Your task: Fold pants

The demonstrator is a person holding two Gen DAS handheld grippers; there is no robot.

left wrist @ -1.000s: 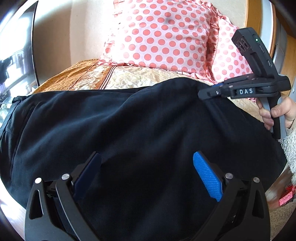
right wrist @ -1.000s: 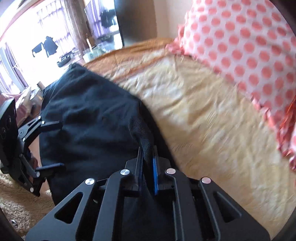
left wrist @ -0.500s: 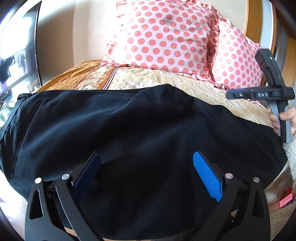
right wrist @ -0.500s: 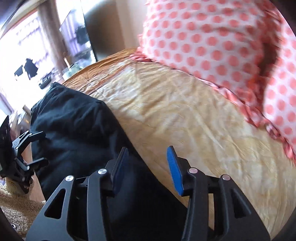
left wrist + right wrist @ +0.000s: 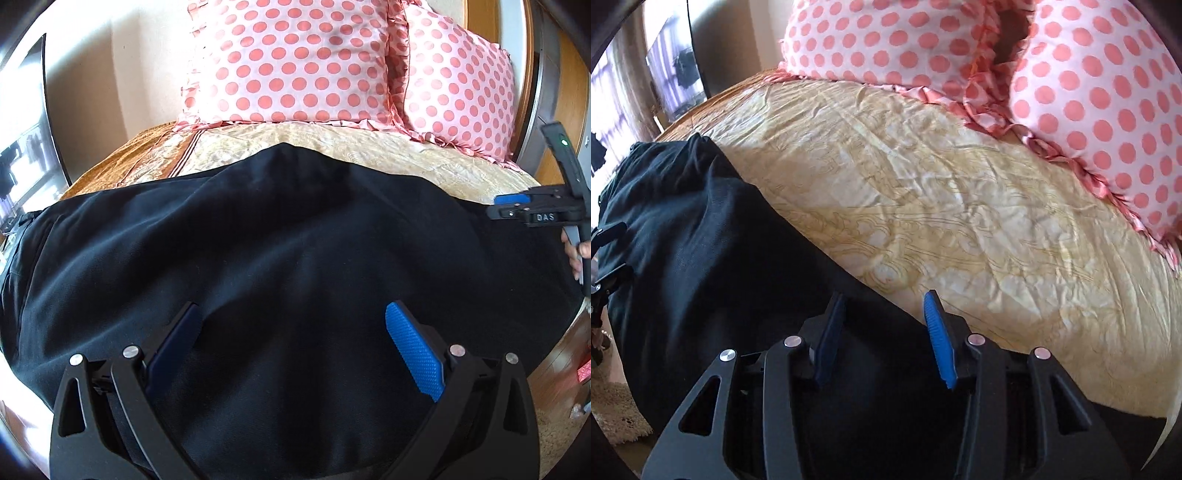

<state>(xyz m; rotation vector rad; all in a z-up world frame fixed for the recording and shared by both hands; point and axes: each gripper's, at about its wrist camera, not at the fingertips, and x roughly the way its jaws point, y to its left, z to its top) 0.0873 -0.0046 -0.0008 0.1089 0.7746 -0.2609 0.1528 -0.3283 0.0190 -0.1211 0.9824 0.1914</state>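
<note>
1. The black pants (image 5: 280, 258) lie spread across the near edge of the bed (image 5: 369, 155), stretched from side to side, with the pale gold bedspread (image 5: 942, 192) bare beyond them toward the pillows.
2. The left gripper (image 5: 291, 354) hangs over the middle of the pants, pointing down at the cloth. Its fingers (image 5: 413, 354) stand wide apart; the black fabric fills the gap below them, but neither pad presses on it.
3. The right gripper (image 5: 882, 332) is over the far edge of the pants, where the cloth meets the bedspread. Its fingers (image 5: 940, 339) stand partly apart, a narrower gap than the left pair, with nothing clamped between them; the pants' edge runs under the gap.
4. From the left wrist view, the right gripper (image 5: 517, 206) shows at the right end of the pants, held by a hand (image 5: 576, 254) on its grey handle.
5. From the right wrist view, part of the left gripper (image 5: 605, 258) shows at the left edge, over the pants.
6. Counts: one pair of pants, two grippers, two pink polka-dot pillows (image 5: 295, 62) standing beyond the pants at the head of the bed.
</note>
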